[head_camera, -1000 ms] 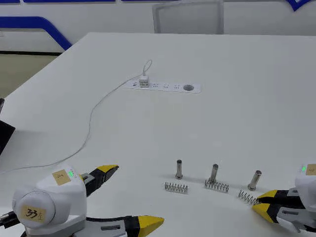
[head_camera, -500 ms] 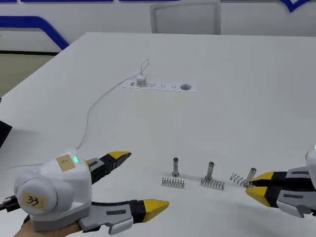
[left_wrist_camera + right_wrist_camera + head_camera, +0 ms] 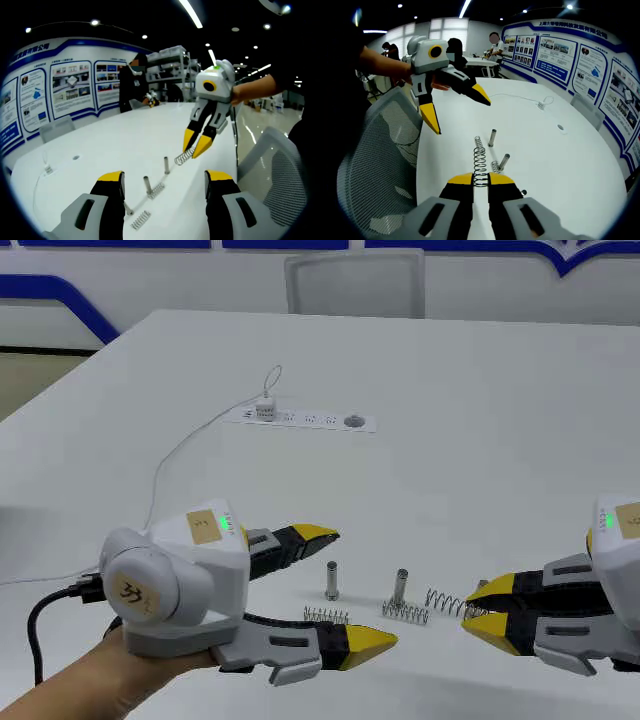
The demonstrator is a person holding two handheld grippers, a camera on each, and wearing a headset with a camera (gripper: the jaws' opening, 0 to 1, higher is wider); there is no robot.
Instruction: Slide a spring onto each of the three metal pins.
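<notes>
White table [image 3: 480, 420] carries everything. Left gripper [image 3: 350, 587] hovers near the left pin [image 3: 332, 580], jaws wide apart, holding nothing. Right gripper [image 3: 478, 606] is pinched tight on one end of the held spring [image 3: 445, 601], which is off the table with its free end sticking out ahead. Middle pin [image 3: 401, 586] stands upright. The third pin [image 3: 522, 192] is just beside the right gripper's tips. Left spring [image 3: 326, 616] and middle spring [image 3: 405, 613] lie flat by their pins. Step looks like first spring grabbed, none threaded. Next move: line the free end up over a pin top, then push it down along the pin.
</notes>
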